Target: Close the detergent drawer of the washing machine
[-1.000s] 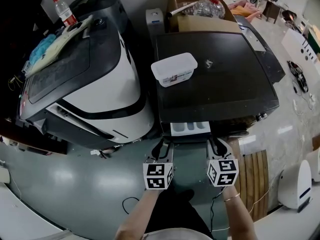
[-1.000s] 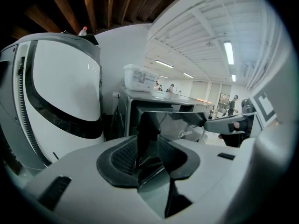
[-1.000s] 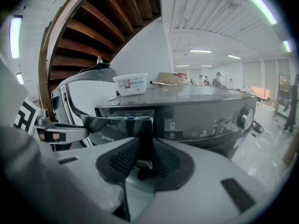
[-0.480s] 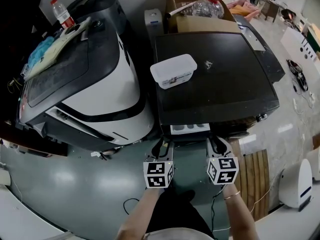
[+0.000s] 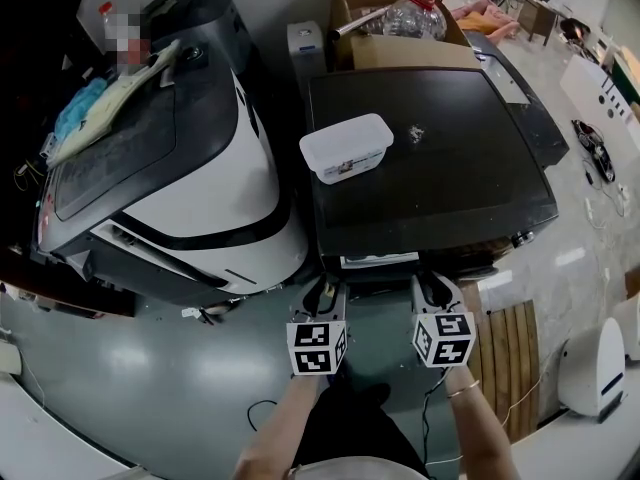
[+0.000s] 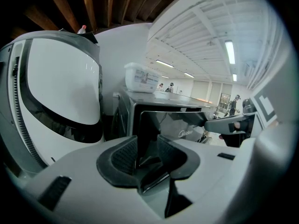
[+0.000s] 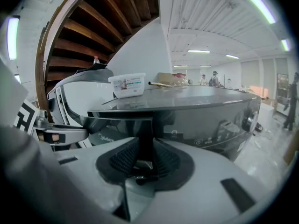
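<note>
The dark washing machine [image 5: 450, 178] has its detergent drawer [image 5: 380, 260] pushed almost fully in; only a thin white strip shows at the front edge. My left gripper [image 5: 325, 290] is at the drawer's left end and my right gripper [image 5: 432, 286] at its right end, both tips up against the front. In the left gripper view the drawer front [image 6: 170, 120] fills the space just past the left gripper [image 6: 147, 146], whose jaws stand narrowly apart around its left edge. The right gripper [image 7: 145, 148] shows the same narrow gap at the drawer front [image 7: 119, 125].
A white plastic tub [image 5: 347, 148] sits on the machine's lid. A white and black machine [image 5: 200, 168] stands close on the left. A cardboard box [image 5: 400, 28] is behind, a wooden pallet [image 5: 510, 353] and a white device [image 5: 590, 368] to the right.
The drawer has slid into the machine: its white compartments showed before, now only a thin strip does. Both grippers edged forward with it.
</note>
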The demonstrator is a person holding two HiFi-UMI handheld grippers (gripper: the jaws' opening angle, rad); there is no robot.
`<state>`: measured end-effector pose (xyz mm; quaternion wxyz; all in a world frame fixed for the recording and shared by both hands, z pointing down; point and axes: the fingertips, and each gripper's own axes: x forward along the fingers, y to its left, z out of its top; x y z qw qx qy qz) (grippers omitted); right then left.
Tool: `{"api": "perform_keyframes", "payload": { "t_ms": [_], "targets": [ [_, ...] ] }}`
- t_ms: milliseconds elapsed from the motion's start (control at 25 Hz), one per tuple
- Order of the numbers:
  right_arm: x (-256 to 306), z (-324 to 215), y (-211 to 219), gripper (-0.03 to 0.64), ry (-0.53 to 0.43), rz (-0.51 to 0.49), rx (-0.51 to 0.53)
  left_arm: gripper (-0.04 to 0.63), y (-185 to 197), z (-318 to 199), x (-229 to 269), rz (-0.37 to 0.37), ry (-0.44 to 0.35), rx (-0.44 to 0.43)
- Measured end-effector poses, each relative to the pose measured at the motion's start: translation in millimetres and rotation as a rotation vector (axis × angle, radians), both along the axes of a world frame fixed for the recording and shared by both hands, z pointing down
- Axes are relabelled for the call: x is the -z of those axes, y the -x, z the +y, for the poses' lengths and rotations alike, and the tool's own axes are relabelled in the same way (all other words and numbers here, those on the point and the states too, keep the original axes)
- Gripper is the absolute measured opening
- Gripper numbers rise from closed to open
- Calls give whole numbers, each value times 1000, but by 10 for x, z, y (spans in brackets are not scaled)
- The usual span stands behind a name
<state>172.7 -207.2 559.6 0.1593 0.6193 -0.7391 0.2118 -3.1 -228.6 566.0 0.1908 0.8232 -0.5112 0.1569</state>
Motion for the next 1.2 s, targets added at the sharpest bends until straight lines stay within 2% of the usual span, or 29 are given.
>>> {"api": "perform_keyframes", "payload": {
  "t_ms": [1200],
  "targets": [
    [-1, -231, -8, 80, -11, -4, -45, 112, -4, -230, -4, 10, 4, 20]
  ]
}}
